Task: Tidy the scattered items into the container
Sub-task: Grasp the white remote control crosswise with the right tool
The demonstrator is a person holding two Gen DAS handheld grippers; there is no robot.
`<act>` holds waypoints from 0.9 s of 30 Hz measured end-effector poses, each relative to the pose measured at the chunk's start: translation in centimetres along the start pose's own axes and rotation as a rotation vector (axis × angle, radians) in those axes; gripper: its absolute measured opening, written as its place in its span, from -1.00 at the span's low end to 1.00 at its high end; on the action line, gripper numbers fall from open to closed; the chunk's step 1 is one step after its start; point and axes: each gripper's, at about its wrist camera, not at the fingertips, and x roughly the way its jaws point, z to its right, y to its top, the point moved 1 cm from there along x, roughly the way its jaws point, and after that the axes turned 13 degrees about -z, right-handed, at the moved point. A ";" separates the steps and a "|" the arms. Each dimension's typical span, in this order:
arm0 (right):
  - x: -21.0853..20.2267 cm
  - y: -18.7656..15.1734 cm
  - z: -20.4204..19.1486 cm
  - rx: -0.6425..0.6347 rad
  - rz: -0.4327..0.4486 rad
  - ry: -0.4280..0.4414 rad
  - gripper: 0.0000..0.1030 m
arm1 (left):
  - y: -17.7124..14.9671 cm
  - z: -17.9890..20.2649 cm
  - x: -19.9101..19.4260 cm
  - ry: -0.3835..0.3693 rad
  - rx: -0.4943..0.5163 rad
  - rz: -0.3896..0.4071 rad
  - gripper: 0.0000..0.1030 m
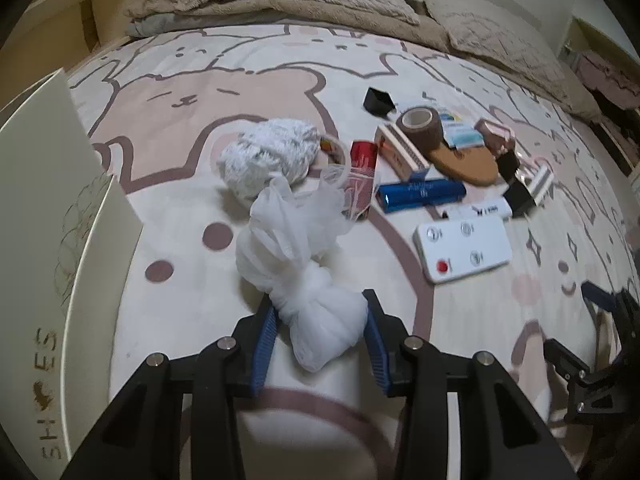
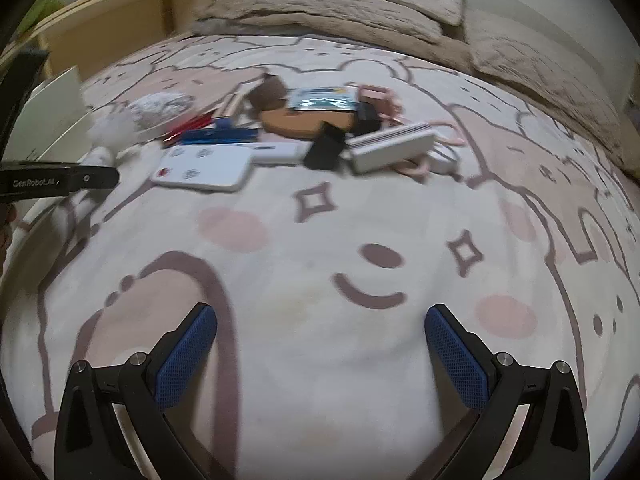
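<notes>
My left gripper (image 1: 320, 303) is shut on the knotted lower end of a white mesh bundle (image 1: 282, 240), both blue pads pressing its sides just above the bedspread. The cream container (image 1: 48, 200), lettered SHOES, stands at the left edge, close beside the gripper. Behind the bundle lie a fluffy white ball (image 1: 268, 156), a red packet (image 1: 362, 172), a blue box (image 1: 422, 196) and a white remote (image 1: 464, 248). My right gripper (image 2: 320, 344) hangs open over bare bedspread, nothing between its fingers, well short of the white remote (image 2: 204, 170) and a white comb-like box (image 2: 392, 146).
More loose things sit further back: a brown tape roll (image 1: 420, 124), a wooden box (image 1: 400, 152), a cork piece (image 1: 464, 164) and a black cube (image 1: 378, 100). Beige blankets (image 1: 280, 4) are piled along the far edge. A wooden shelf (image 1: 60, 20) stands at the back left.
</notes>
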 end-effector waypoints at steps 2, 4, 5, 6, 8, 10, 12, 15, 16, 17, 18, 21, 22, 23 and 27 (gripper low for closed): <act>-0.1 0.2 -1.0 -0.042 -0.003 -0.016 1.00 | -0.4 -0.3 -0.2 -0.003 0.005 -0.012 -0.21; 0.0 0.5 -1.6 -0.066 -0.012 -0.015 1.00 | -0.7 -0.7 -0.6 -0.005 0.000 -0.014 -0.21; -0.1 0.8 -1.7 -0.072 -0.017 -0.009 1.00 | -0.9 -1.0 -0.9 -0.013 -0.004 -0.017 -0.21; -0.1 1.0 -1.9 -0.078 -0.021 -0.007 1.00 | -1.2 -1.2 -1.1 -0.018 -0.006 -0.019 -0.21; -0.1 1.6 -2.5 -0.096 -0.040 -0.001 1.00 | -1.7 -1.5 -1.4 -0.015 0.000 -0.023 -0.21; 0.0 2.1 -3.1 -0.097 -0.061 0.032 1.00 | -2.1 -1.6 -1.4 -0.009 0.006 -0.030 -0.21; 0.2 2.8 -3.8 -0.061 -0.093 0.117 1.00 | -2.2 -1.9 -1.8 -0.019 -0.006 -0.028 -0.21; 0.9 4.4 -5.0 -0.001 -0.093 0.113 1.00 | -2.3 -2.4 -3.0 -0.060 -0.036 0.008 -0.21; 1.2 5.0 -5.5 0.001 -0.091 0.093 1.00 | -2.4 -2.5 -3.4 -0.060 -0.037 0.019 -0.21; 1.6 5.5 -6.2 -0.001 -0.094 0.083 1.00 | -2.4 -2.5 -3.6 -0.057 -0.036 0.028 -0.21; 1.8 5.9 -6.7 -0.002 -0.096 0.075 1.00 | -2.4 -2.4 -3.8 -0.056 -0.034 0.033 -0.21; 2.6 7.5 -8.1 0.005 -0.094 0.053 1.00 | -2.4 -2.4 -3.8 -0.067 -0.033 0.038 -0.21; 2.7 8.0 -8.1 0.015 -0.093 0.054 1.00 | -2.4 -2.4 -3.7 -0.070 -0.034 0.035 -0.21; 2.9 8.4 -8.1 0.034 -0.091 0.060 1.00 | -2.4 -2.4 -3.6 -0.071 -0.035 0.031 -0.21; 3.7 9.6 -7.3 0.125 -0.076 0.079 1.00 | -2.2 -2.2 -3.5 -0.077 -0.027 0.030 -0.21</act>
